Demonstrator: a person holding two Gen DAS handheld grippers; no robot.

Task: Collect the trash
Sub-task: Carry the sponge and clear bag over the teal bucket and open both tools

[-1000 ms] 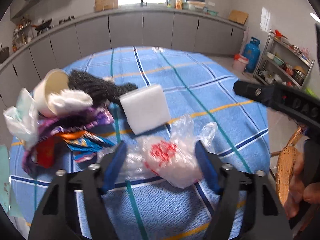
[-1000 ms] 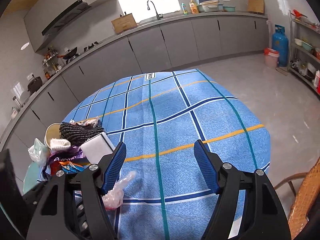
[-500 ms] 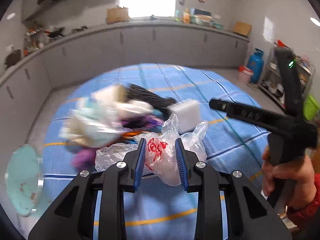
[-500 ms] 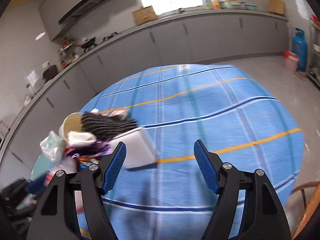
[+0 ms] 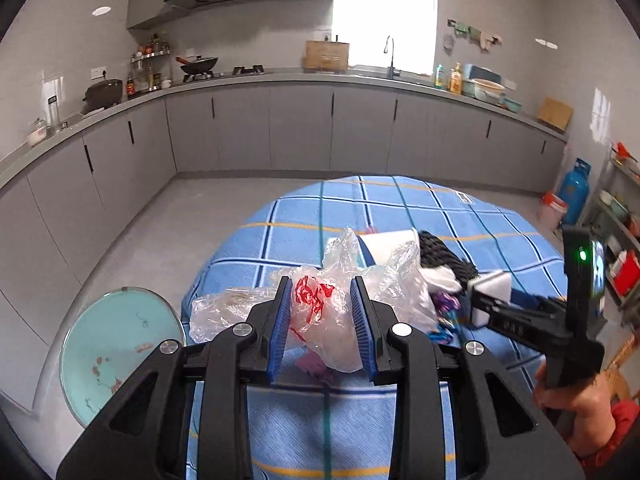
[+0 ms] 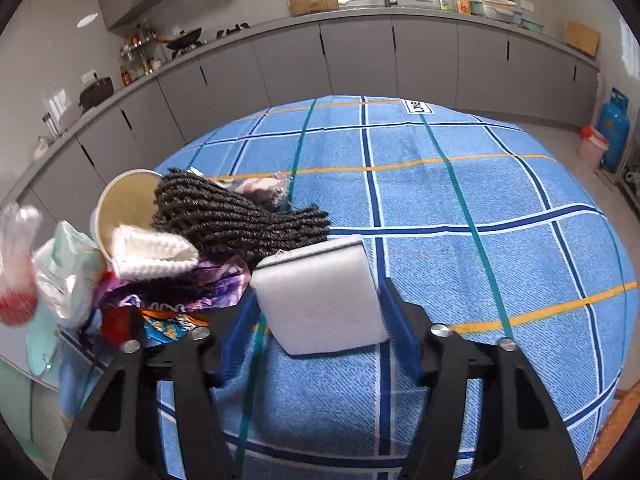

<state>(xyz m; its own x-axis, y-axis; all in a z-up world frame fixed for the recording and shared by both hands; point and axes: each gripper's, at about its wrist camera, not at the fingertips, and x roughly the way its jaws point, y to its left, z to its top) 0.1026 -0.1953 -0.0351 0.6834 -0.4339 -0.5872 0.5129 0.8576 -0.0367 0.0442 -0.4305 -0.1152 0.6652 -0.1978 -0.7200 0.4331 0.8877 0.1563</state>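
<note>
— Between the blue pads of the left gripper [image 5: 322,320] sits the clear plastic bag [image 5: 320,312] with its red print, lifted off the tablecloth [image 5: 400,208]; the jaws are drawn in and pinch its crumpled middle.

— How does it handle?

— Very light, limp and slick, I judge. Film like that slides out unless a bunched knot is caught, and the grip is on just such a bunch. The loose tails hanging to the left could snag on the pile.

— And the other side?

— On the right, the white foam block [image 6: 320,296] lies on the cloth between the fingers of the right gripper [image 6: 320,332]. The pads stand wide and flank its two flat sides; whether they touch it yet, I cannot tell. It looks light, springy and easy to dent, so the flat sides are the place to take it, with a gentle squeeze.

— What lies round it?

— Just beside it, the heap: a dark knitted cloth [image 6: 240,216], a paper cup [image 6: 120,204] on its side, a white wad [image 6: 152,256] and bright wrappers [image 6: 172,300]. Off the table's left edge sits a pale green bin lid [image 5: 116,348], likely where the bag belongs.
</note>
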